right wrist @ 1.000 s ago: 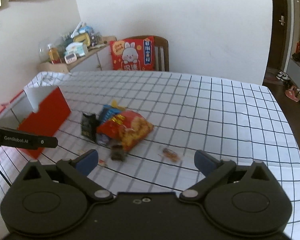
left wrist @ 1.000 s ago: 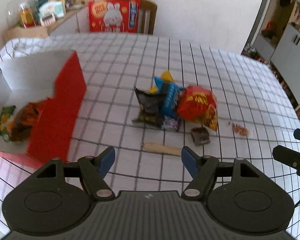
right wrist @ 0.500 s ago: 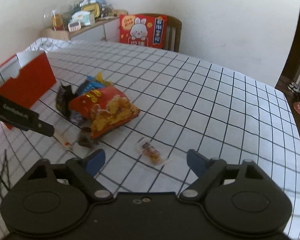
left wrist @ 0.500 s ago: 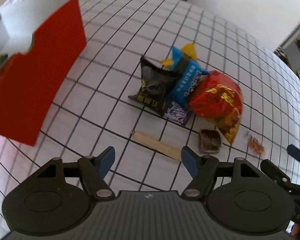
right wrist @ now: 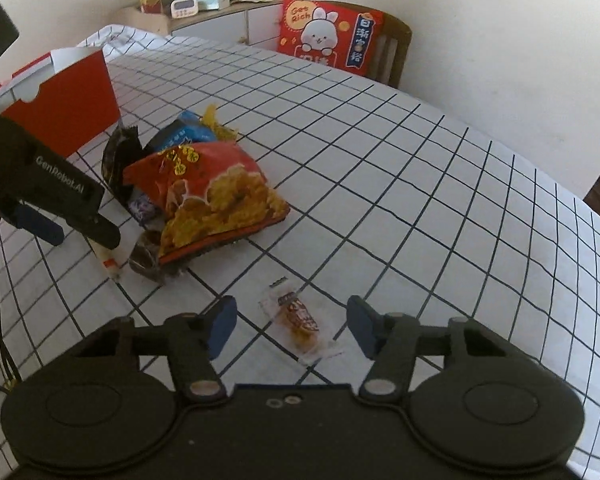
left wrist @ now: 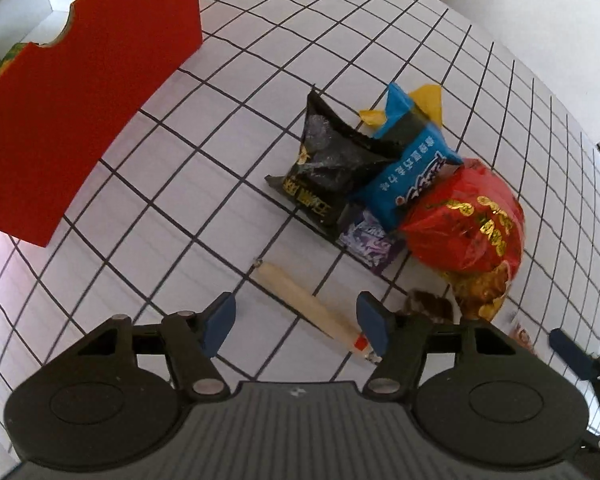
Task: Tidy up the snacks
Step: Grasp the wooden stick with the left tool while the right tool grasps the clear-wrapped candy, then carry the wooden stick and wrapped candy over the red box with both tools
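Looking along our left gripper point(left wrist: 296, 322), we hold it spread over the pale sausage stick point(left wrist: 306, 305), which lies slantwise on the counter point(left wrist: 188, 200) beside the snack pile point(left wrist: 384, 184); closing across that slant could roll the stick away. Turning to the right wrist view, our right gripper point(right wrist: 290, 328) is spread around the small clear-wrapped snack point(right wrist: 298, 318); the flat, slippery wrapper may slide out, or the pads may catch the checked cloth.

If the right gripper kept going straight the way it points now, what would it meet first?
Most likely the small clear-wrapped snack, lying on the checked tablecloth between the open fingers of the right gripper. Its height above the cloth is hard to judge.
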